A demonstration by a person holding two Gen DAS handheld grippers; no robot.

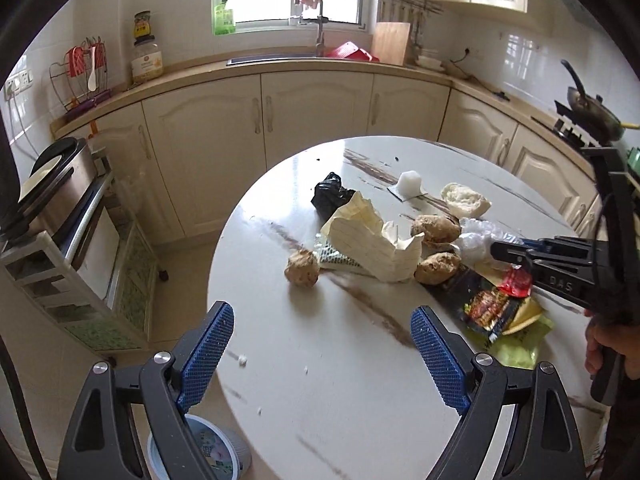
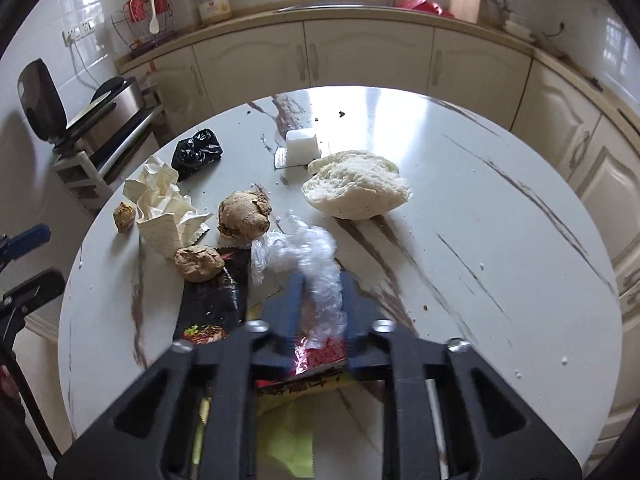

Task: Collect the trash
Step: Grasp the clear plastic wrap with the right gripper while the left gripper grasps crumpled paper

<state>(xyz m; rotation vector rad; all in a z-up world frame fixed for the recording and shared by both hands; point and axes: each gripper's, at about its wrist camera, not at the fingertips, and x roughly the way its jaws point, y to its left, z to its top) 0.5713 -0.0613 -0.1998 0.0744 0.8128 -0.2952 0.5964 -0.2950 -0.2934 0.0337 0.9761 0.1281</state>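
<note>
At 6 o'clock on the bench [image 2: 480,240], right claw [image 2: 320,292] pinches the clear wrap [image 2: 316,264]. Lift straight up so it clears the wrappers [image 2: 212,304] beneath. Left claw [image 1: 322,328] hangs spread, empty, over bare top.

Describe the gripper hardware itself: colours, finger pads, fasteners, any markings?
Both are matte black plastic frames with triangular cut-outs. The left gripper has blue fingers with a fine gridded texture and round silver bolt heads at the pivots. The right gripper has the same blue fingers and silver bolts; the left view shows raised lettering on its body and a bare hand gripping its handle.
</note>
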